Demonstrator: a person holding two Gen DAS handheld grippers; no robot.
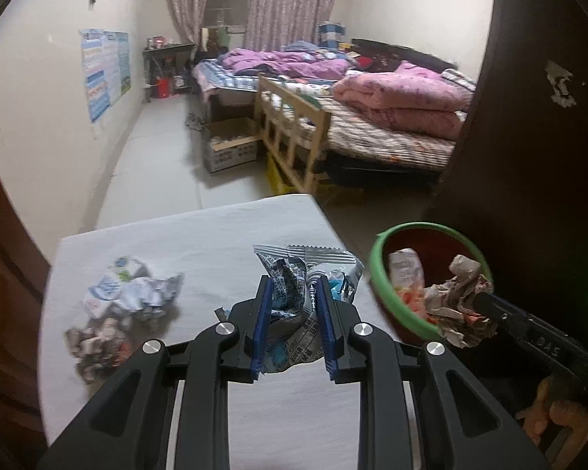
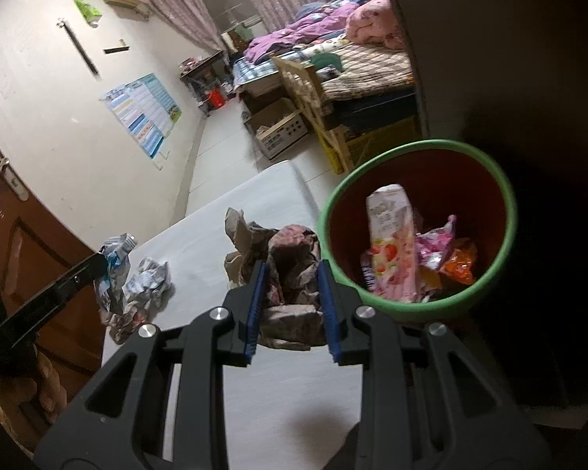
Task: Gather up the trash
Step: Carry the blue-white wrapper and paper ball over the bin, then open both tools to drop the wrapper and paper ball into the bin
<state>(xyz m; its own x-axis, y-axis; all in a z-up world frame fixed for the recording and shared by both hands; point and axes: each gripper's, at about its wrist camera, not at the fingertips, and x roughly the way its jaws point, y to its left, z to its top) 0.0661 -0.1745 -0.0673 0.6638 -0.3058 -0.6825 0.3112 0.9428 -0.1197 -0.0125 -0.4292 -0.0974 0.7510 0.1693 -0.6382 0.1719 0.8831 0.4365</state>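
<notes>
Quickly, per view:
Grippers: two, both carrying trash above the white table.
Left gripper: clenching a silver-blue snack wrapper; pads pressing on both sides; serrated end sticking up and away, crumpled tail hanging below the jaws, long axis running along the fingers.
Right gripper: clamping a brown crumpled paper wad; wad bulging out above and below the pads, no clear long axis.
Bin count: one, green-rimmed red bin, sitting just past the table's right edge.
Bin contents: one pink strawberry carton leaning upright, top pointing away; pink and orange wrappers beside it, count unclear.
Table leftovers: crumpled pile lying on the left part, blurred, at least two pieces.
Left view only: paper wad hanging over the bin's near rim, a hand gripping the right tool.
Right view only: bin interior showing fully; brown door with handle at left.
Background: bed with pink quilts, one cardboard box on the floor.
</notes>
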